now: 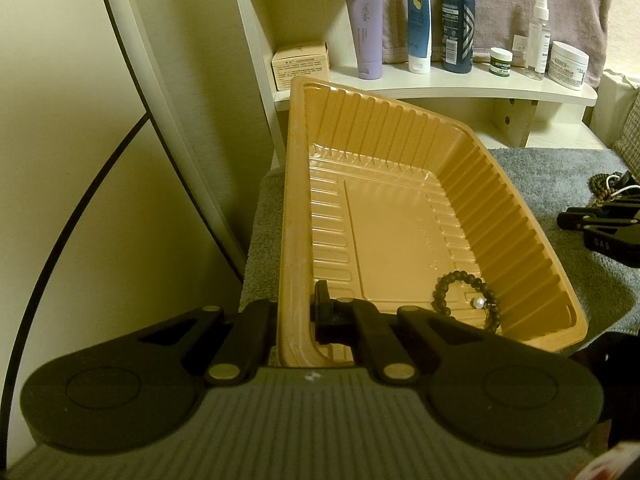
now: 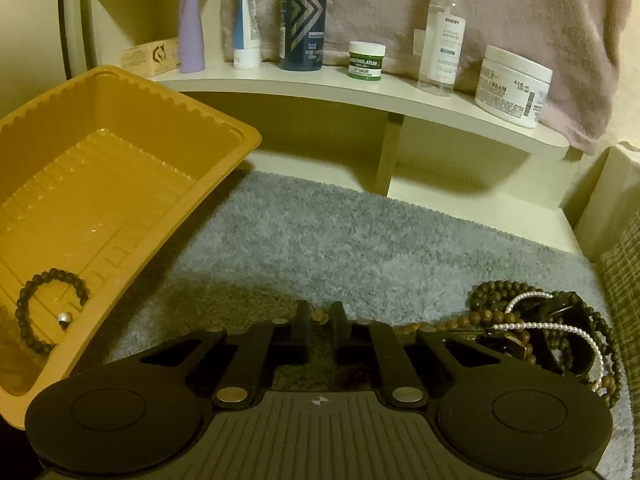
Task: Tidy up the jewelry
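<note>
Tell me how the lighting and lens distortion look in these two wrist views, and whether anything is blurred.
Left wrist view: dim yellowish light, dark fisheye corners, the white curved shelf bowed; the ribbed orange plastic tray is sharp, with soft glare on its floor.
Right wrist view: same warm cast; the fluffy grey mat is shadowed near the right gripper, and the pile of brown and pearl bead strings looks slightly soft.

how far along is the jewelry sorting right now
Done: one dark bead bracelet with a pearl lies in the orange tray. In hand: the left gripper is clamped on the tray's wall, tilting it, while the right gripper has its jaws nearly shut around a brown bead strand on the grey mat. Left: the tangled pile of beads and pearl strings beside it.
</note>
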`<state>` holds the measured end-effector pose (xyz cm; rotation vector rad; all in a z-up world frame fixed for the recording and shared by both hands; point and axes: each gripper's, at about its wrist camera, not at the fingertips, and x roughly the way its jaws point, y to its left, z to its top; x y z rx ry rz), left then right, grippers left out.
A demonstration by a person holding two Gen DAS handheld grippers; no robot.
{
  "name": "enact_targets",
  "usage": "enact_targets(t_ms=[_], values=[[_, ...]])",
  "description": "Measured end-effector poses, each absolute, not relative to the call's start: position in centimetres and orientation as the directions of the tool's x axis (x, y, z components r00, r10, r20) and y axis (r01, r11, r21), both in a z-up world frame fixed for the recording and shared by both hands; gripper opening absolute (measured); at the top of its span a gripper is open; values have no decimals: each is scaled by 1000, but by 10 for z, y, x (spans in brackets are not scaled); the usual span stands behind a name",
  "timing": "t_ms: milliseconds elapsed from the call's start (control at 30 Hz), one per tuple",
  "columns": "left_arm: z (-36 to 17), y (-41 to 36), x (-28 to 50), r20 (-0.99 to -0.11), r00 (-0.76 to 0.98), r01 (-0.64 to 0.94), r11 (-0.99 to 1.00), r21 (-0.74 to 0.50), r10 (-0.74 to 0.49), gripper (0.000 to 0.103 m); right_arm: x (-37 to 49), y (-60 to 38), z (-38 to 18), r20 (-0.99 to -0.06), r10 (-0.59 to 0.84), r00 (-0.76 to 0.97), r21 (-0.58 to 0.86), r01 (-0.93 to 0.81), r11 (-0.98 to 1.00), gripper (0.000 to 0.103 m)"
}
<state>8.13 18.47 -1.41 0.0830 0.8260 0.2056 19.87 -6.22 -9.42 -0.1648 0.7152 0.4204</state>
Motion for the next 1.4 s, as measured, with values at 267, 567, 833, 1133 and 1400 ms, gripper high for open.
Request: enact_targets(t_ms=[267, 567, 833, 1133, 1400], values=[[-14, 185, 81, -720, 660, -148, 977, 153, 213, 3, 187, -63, -66, -610, 365, 703, 31, -439, 898, 9], [-15, 185, 82, -721, 659, -149, 977, 152, 213, 3, 167, -39, -14, -504, 535, 679, 113, -561, 820, 9], [-15, 185, 82, -722, 659, -150, 977, 150, 212, 3, 151, -12, -6, -488, 622, 612, 134, -652, 746, 9], [-15, 185, 82, -721, 659, -150, 977, 150, 212, 3, 142, 5, -18, -525, 653, 545, 127, -709, 694, 9], [-15, 184, 82, -721, 659, -150, 977, 152, 213, 3, 143, 10, -22, -538, 670, 511, 140, -730, 669, 9]])
